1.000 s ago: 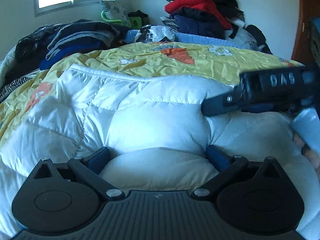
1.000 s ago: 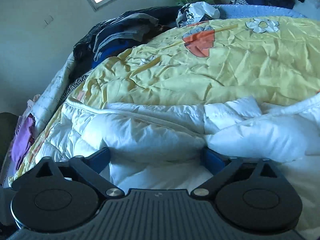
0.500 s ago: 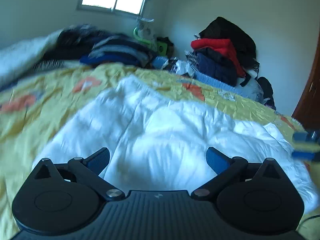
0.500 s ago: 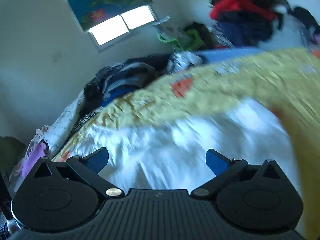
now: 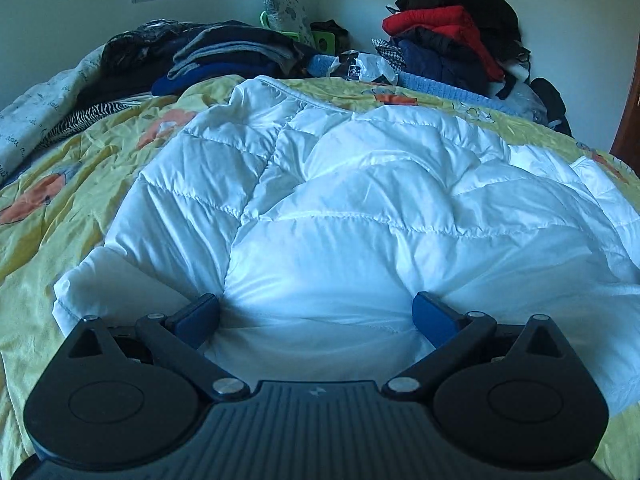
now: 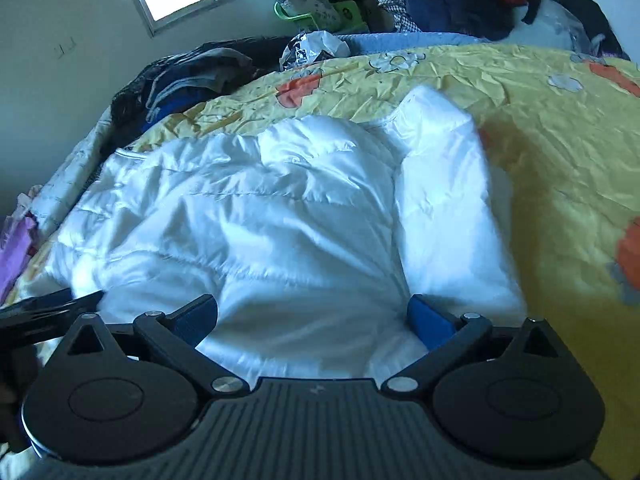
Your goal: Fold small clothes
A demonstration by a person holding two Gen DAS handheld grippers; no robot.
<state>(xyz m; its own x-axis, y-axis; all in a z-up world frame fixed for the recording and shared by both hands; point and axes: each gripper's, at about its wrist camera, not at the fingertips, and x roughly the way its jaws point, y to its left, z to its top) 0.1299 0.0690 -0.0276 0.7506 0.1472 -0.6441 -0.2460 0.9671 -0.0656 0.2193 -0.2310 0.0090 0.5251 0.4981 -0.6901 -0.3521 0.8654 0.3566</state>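
Left wrist view: folded dark clothes (image 5: 224, 56) are piled at the bed's far left, a red-and-black heap (image 5: 452, 36) at the right. A puffy white quilted jacket (image 5: 360, 208) is spread on the crinkled yellow bedspread (image 5: 52, 216). Both the left hand-held gripper (image 5: 316, 312) and the right hand-held gripper (image 6: 312, 314) are held spread apart against it.

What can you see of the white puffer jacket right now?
The white puffer jacket is quilted and glossy, with stitched puffy panels. It lies spread on the yellow bedspread, with a ribbed hem or collar at the far end and one sleeve alongside the body. Its near edge bulges between the open fingers of the left hand-held gripper and the right hand-held gripper; neither is closed on it.
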